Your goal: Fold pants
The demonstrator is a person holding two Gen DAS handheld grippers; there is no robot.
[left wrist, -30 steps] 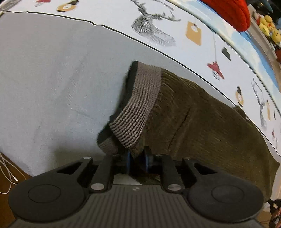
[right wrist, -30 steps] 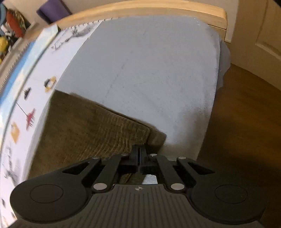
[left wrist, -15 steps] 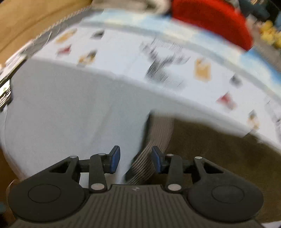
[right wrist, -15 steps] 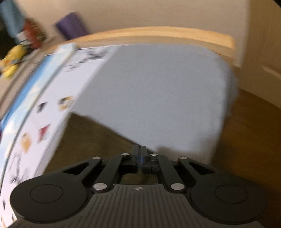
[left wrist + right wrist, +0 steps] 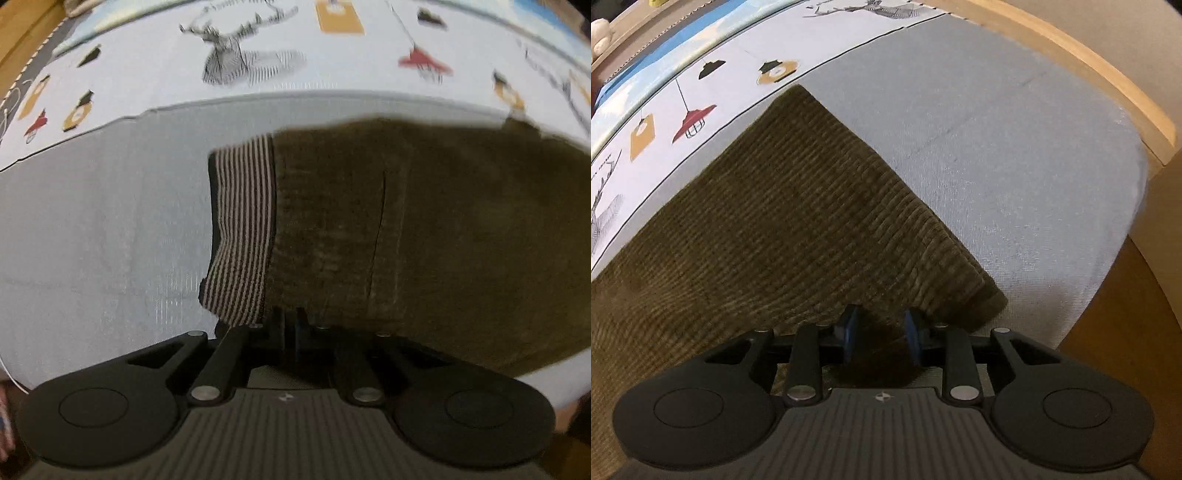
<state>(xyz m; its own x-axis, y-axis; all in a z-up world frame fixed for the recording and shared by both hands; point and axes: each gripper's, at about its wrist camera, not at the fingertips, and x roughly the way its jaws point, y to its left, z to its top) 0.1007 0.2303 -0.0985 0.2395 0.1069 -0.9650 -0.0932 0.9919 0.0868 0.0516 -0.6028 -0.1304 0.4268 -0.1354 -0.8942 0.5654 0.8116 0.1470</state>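
The olive corduroy pants [image 5: 424,229] lie flat on the grey sheet [image 5: 103,229] of a bed, their far edge running just along the border of a printed cover [image 5: 258,44] with deer and lantern motifs. The striped ribbed waistband [image 5: 242,229] sits at the left end in the left wrist view; the other end of the garment, a blunt folded edge, shows in the right wrist view, where the pants [image 5: 798,206] stop short of the bed's wooden frame [image 5: 1108,74].

The left gripper [image 5: 291,325] has its jaws drawn together at the near edge of the pants, just beside the waistband corner; whether any cloth is pinched between them cannot be told, since the tips are dark against dark fabric. The right gripper [image 5: 881,332] has its jaws apart, the blue pads [image 5: 849,330] straddling the near edge of the cloth without clamping it.

The step in hand looks like taking hold of both near corners for the next fold. To do it well, the right jaws should close on all layers at the edge, not only the top one. Both ends should then lift together and travel evenly, so the corduroy does not skew. The thick, springy cloth will likely need pressing down after it lands.
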